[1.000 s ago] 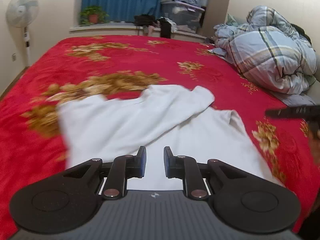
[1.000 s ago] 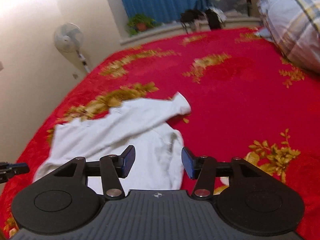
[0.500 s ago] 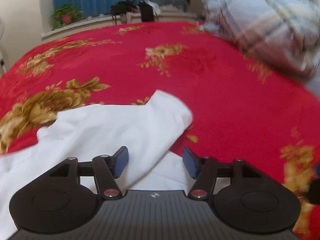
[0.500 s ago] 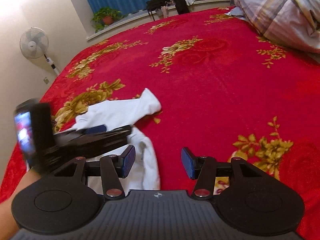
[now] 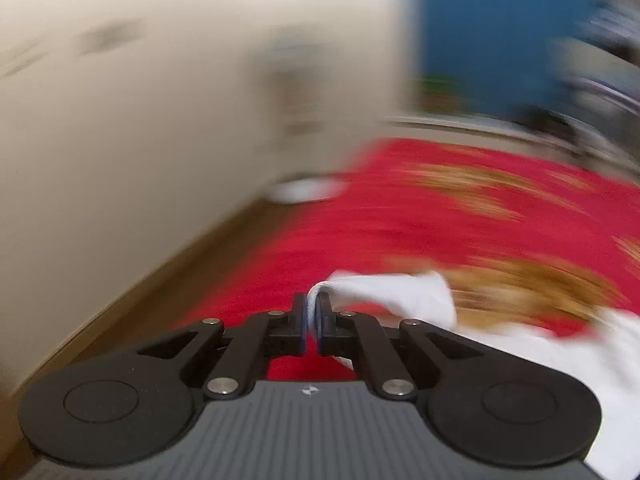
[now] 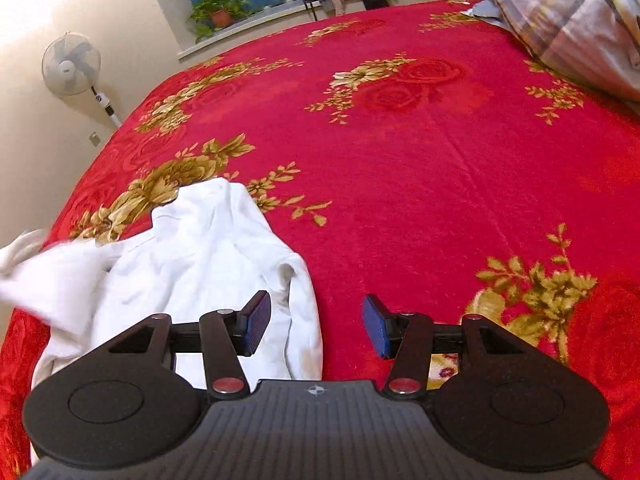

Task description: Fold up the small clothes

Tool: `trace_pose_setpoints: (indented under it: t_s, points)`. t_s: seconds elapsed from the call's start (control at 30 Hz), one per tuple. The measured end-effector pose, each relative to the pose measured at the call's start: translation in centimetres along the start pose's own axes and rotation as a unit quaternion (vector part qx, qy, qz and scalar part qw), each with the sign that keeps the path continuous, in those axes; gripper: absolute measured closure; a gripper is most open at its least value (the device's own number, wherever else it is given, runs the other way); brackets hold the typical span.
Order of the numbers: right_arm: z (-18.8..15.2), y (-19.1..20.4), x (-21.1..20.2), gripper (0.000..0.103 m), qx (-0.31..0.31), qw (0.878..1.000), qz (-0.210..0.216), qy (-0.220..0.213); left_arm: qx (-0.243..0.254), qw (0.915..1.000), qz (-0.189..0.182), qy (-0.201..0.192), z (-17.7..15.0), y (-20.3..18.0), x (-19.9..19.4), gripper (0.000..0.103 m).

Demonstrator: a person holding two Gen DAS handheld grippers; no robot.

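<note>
A white garment (image 6: 208,252) lies crumpled on the red flowered bedspread (image 6: 400,160), near its left edge. In the left wrist view, which is heavily blurred, my left gripper (image 5: 311,304) has its jaws closing together on a thin fold of the white garment (image 5: 400,292), and the cloth trails off to the right. My right gripper (image 6: 316,320) stands open just above the bed. The garment's right edge lies under its left finger, and only red bedspread shows between the pads. A blurred part of the cloth is lifted at the far left of the right wrist view.
A plaid quilt (image 6: 572,12) is heaped at the bed's far right. A standing fan (image 6: 71,65) and a cream wall are to the left, with a potted plant (image 6: 218,10) on the window sill. Wooden floor (image 5: 120,300) runs along the bed's left side.
My left gripper swung left toward the wall and went from open to shut on a fold of the garment. The sleeve that pointed right has been pulled left. My right gripper stayed open and edged forward.
</note>
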State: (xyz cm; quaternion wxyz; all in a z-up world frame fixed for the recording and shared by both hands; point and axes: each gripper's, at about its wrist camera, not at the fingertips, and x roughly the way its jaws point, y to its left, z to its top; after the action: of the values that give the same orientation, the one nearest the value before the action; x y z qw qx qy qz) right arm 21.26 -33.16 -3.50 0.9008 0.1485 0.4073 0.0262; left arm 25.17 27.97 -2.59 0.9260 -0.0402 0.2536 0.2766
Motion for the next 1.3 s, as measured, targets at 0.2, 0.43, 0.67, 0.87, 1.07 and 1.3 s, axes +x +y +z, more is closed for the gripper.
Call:
trace_pose_setpoints:
  t_s: [0.2, 0.43, 0.67, 0.87, 1.07, 1.3]
  points:
    - [-0.9, -0.2, 0.9, 0.050, -0.006, 1.000, -0.013, 0.019, -0.217, 0.9689, 0.114, 0.032, -3.4, 16.0, 0.5, 0.073]
    - [-2.5, 0.4, 3.3, 0.050, -0.012, 0.998, -0.024, 0.057, -0.127, 0.9855, -0.068, 0.089, -5.5, 8.8, 2.4, 0.071]
    - [-3.5, 0.3, 5.6, 0.076, -0.013, 0.997, -0.031, 0.069, -0.057, 0.9853, -0.140, 0.079, -6.3, 3.9, 2.5, 0.071]
    - [-1.0, 0.0, 3.8, 0.103, -0.009, 0.999, -0.032, -0.005, -0.019, 0.9837, -0.174, 0.041, -5.0, 0.9, 1.0, 0.071]
    - [1.9, 3.9, -4.2, 0.103, -0.152, 0.965, -0.011, -0.215, 0.018, 0.9811, -0.190, 0.032, -4.8, -0.9, 0.0, 0.070]
    - [-1.2, -0.8, 3.6, 0.053, -0.017, 0.999, 0.017, 0.033, 0.051, 0.9622, -0.259, 0.066, -6.3, -5.0, -0.3, 0.071]
